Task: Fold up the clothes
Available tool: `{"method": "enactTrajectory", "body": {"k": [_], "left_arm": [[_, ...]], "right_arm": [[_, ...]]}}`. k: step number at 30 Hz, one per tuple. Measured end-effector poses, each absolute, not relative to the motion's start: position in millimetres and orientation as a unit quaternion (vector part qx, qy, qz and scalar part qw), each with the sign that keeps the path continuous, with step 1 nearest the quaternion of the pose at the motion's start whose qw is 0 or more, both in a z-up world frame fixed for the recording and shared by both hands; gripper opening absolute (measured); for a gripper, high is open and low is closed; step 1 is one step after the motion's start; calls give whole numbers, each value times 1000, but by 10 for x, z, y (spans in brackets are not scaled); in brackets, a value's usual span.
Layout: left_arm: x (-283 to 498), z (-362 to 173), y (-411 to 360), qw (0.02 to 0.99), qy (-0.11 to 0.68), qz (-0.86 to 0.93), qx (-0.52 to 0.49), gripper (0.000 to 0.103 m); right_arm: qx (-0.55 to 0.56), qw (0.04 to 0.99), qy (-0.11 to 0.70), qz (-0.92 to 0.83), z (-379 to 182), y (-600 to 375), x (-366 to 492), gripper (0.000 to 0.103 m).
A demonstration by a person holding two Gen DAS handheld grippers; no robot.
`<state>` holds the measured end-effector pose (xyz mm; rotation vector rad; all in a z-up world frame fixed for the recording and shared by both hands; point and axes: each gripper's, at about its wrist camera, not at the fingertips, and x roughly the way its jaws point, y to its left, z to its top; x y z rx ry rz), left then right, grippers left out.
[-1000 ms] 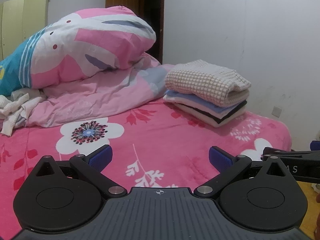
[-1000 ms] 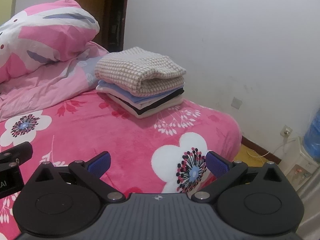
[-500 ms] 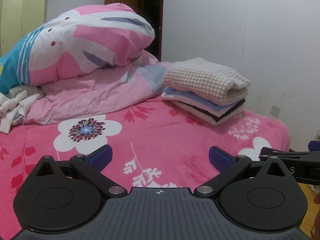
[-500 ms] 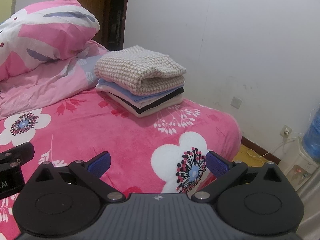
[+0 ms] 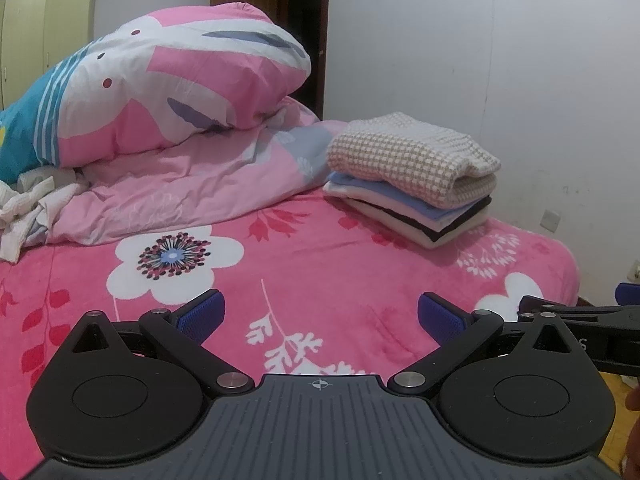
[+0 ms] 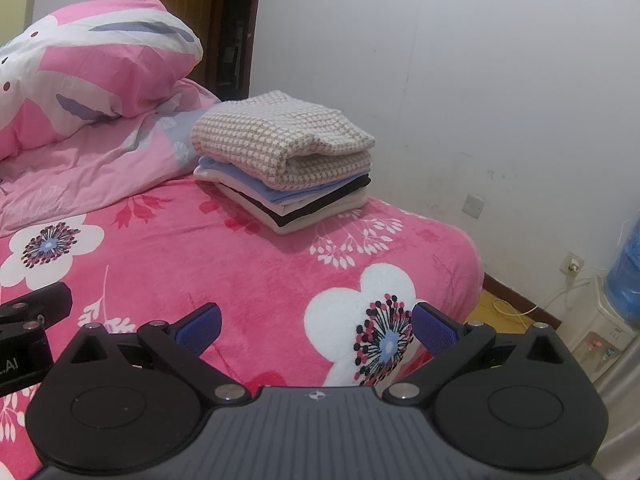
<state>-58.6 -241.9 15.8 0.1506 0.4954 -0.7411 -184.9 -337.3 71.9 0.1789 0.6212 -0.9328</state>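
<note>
Both claws, left claw [image 5: 319, 314] and right claw [image 6: 316, 326], gape empty; ahead, a neat stack of folded knit garments [image 6: 284, 164] looks done, while crumpled white clothes [image 5: 24, 208] far left of the left claw remain.

pink duvet [image 5: 180, 184], water dispenser [image 6: 612, 320], wardrobe [image 5: 44, 36]

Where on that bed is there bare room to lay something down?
Free: the pink blanket between the open left gripper and the folded stack. Crowded: the quilt, pillow and crumpled white clothes.

Your 2 wrist cameras look low across the pink floral plush bedspread [image 5: 320, 264], side by side; both share the stack of folded clothes [image 6: 284, 168] ahead.
</note>
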Motion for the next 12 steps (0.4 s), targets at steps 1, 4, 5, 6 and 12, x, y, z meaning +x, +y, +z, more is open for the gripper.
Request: {"method": "enactTrajectory", "body": {"k": [1,4,5,6,12], "left_arm": [[-586,157,-2416,899,240,-358,73,103],[-587,156,-2414,899,241,-358,73,103],[-587,156,-2414,899,241,-358,74,103],[-591,156,-2415,899,241,-358,74,103],[-586,162,-2409,899,241,-358,74,103]], "right_arm": [[85,843,294,-442,720,-3372,-1848,103],[84,843,295,-442,714,-3370,-1839,103],[85,843,295,-441,712,-3371,-1836,103],[85,843,295,-441,713,-3371,-1836,103],[84,844,296,-441,717,-3364,-1831,103]]}}
